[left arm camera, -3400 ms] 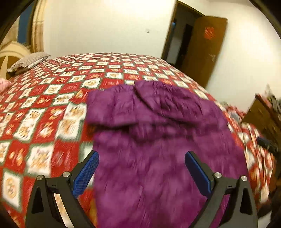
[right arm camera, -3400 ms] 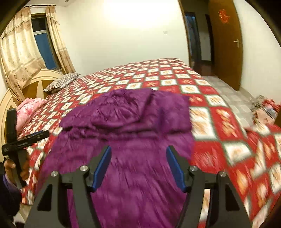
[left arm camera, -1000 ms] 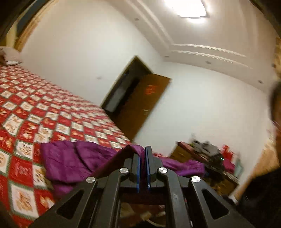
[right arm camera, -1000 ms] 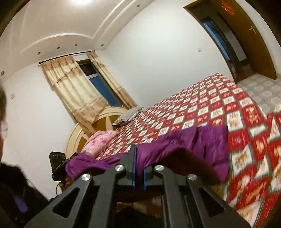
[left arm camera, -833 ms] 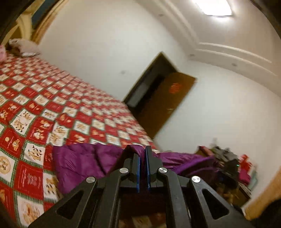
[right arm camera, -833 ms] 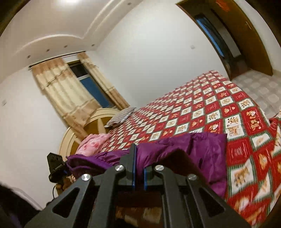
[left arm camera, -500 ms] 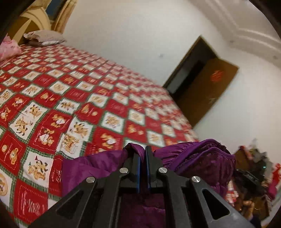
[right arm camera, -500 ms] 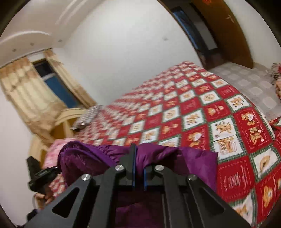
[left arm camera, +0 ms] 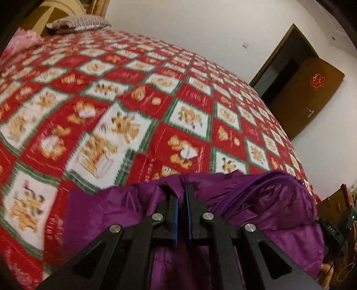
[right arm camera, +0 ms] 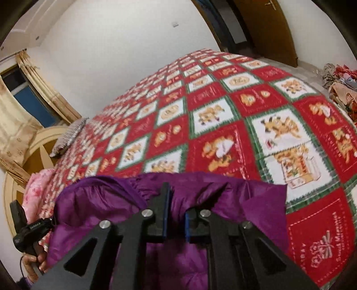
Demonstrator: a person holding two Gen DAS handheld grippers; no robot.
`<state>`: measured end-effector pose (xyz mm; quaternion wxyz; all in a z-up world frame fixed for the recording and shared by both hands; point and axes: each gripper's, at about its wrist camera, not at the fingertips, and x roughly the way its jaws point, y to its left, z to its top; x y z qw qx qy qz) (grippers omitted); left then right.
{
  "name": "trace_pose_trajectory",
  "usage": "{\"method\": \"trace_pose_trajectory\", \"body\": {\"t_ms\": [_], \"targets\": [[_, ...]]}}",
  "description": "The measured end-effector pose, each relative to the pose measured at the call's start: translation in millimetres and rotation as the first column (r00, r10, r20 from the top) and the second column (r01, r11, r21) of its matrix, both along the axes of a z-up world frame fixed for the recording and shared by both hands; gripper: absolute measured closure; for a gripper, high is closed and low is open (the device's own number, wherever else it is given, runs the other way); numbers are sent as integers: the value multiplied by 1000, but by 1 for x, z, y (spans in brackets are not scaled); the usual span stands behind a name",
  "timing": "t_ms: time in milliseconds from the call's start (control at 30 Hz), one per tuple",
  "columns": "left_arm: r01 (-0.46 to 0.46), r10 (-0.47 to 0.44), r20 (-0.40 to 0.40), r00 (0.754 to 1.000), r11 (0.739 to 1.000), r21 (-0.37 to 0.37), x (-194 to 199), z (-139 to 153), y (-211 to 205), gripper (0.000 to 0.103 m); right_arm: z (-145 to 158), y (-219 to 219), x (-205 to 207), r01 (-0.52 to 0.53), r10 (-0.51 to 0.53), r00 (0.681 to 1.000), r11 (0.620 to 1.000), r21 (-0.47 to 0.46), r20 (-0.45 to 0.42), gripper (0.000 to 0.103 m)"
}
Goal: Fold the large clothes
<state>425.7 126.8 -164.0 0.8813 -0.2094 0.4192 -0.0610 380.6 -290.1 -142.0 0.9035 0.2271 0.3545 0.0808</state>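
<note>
On the bedspread (left arm camera: 183, 133), left gripper (left arm camera: 183, 196) pinches purple jacket (left arm camera: 267, 200); right gripper (right arm camera: 176, 200) perhaps looser.

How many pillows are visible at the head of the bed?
2. A striped grey pillow lies by the wooden headboard; a pink flowered pillow lies beside it at the bed's edge. Others may be out of view.

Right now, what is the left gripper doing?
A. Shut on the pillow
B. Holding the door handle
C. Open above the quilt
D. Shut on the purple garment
D: in the left wrist view the left gripper has its jaws nearly together with a fold of the purple garment pinched between them, low over the quilt.
</note>
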Motion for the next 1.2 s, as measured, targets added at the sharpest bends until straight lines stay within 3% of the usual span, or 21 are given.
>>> {"method": "trace_pose_trajectory", "body": {"t_ms": [133, 267, 400, 467, 533, 567, 600, 633, 667, 700, 733, 767, 833, 867, 1000, 1200], "targets": [[-3, 4, 16, 1000, 998, -70, 2, -16, 4, 97, -11, 5, 5, -12, 12, 1000, 1000, -14, -1, 90], [-2, 5, 24, 1000, 992, -129, 2, -22, 10, 97, -19, -2, 12, -23, 24, 999, 998, 50, -22, 90], [8, -14, -20, 1000, 963, -269, 6, -23, 28, 96, -21, -10, 12, -30, 34, 999, 993, 111, -37, 87], [18, -18, 4, 1000, 957, -288, 1, -6, 37, 92, -17, -17, 10, -43, 53, 997, 985, 170, -51, 76], [44, -29, 58, 998, 957, -286, -8, 21, 48, 83, -1, -29, -3, -53, 56, 998, 967, 247, -3, 29], [45, -27, 66, 997, 960, -276, -10, 31, 51, 66, 10, -31, -10, -43, 38, 999, 969, 243, 27, 19], [24, -5, 77, 997, 969, -245, -14, 45, 55, 39, 25, -35, -23, -25, 9, 997, 977, 211, 75, 7], [-7, 30, 99, 995, 976, -216, -19, 56, 58, 27, 40, -37, -35, -8, -13, 993, 985, 175, 121, 5], [-40, 67, 133, 989, 980, -194, -26, 66, 60, 17, 50, -37, -44, 10, -31, 990, 990, 144, 139, 5], [-57, 89, 173, 981, 982, -182, -34, 76, 59, 17, 62, -35, -55, 41, -54, 987, 995, 90, 149, 10], [-57, 90, 196, 976, 985, -165, -39, 83, 53, 17, 69, -31, -62, 56, -63, 986, 997, 50, 155, 25], [-60, 88, 205, 975, 988, -140, -44, 89, 43, 17, 76, -20, -70, 48, -49, 985, 999, 6, 165, 33], [-46, 60, 217, 974, 996, -70, -53, 92, 12, 17, 79, 8, -78, 0, 13, 989, 996, -91, 148, 66], [-23, 31, 220, 975, 999, -40, -57, 90, -2, 17, 78, 23, -81, -19, 37, 989, 992, -128, 140, 73], [98, -108, 173, 979, 993, 64, -67, 64, -80, 17, 62, 84, -85, -53, 88, 985, 971, -234, 145, 77], [87, -108, 122, 987, 982, 167, -48, 40, -126, 17, 30, 123, -51, -45, 79, 990, 963, -267, 115, 77]]}}
